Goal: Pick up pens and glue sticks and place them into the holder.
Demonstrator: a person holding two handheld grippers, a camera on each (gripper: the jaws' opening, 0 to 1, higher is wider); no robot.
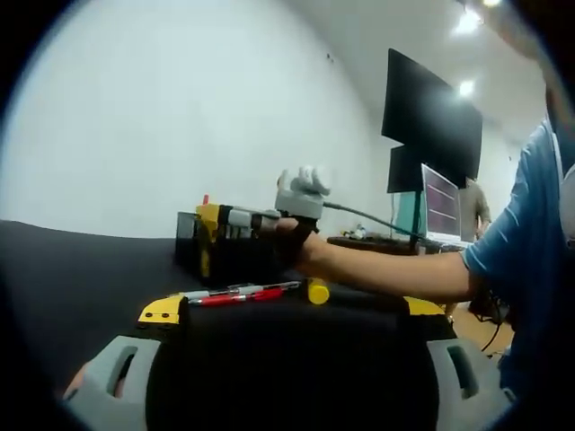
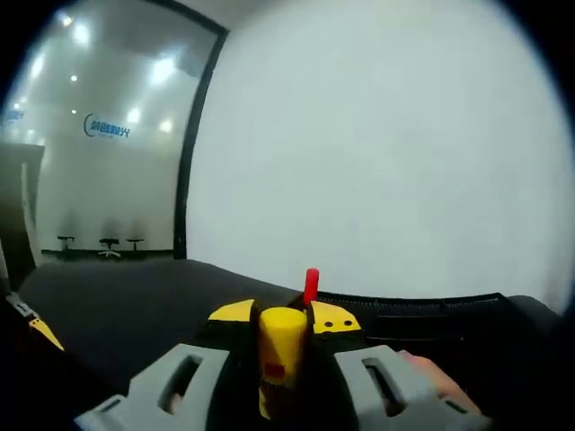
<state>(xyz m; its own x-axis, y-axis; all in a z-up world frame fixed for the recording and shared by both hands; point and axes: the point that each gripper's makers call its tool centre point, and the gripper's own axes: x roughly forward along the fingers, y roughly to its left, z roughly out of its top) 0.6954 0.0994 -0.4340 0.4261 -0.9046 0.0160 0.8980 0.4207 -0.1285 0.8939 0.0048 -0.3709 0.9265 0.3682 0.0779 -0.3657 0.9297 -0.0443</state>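
On the dark table lie a red pen (image 1: 241, 297), a silver pen (image 1: 235, 289) and a yellow glue stick (image 1: 317, 291), just beyond my left gripper (image 1: 292, 308), whose jaws stand wide apart and open with nothing between them. Behind them stands the black holder (image 1: 235, 256). A person's hand holds my right gripper (image 1: 212, 235) over the holder's left part. In the right gripper view, my right gripper (image 2: 283, 316) is shut on an upright yellow glue stick (image 2: 282, 350) with a red label. A red pen tip (image 2: 311, 285) sticks up just behind it, and the holder's dark rim (image 2: 409, 310) runs to the right.
A white wall (image 1: 180, 117) stands behind the table. Black monitors (image 1: 429, 117) and a lit screen (image 1: 441, 203) are at the right, with a person standing behind. A bare forearm (image 1: 386, 269) crosses above the table. A glass partition (image 2: 108, 135) with chairs is far left.
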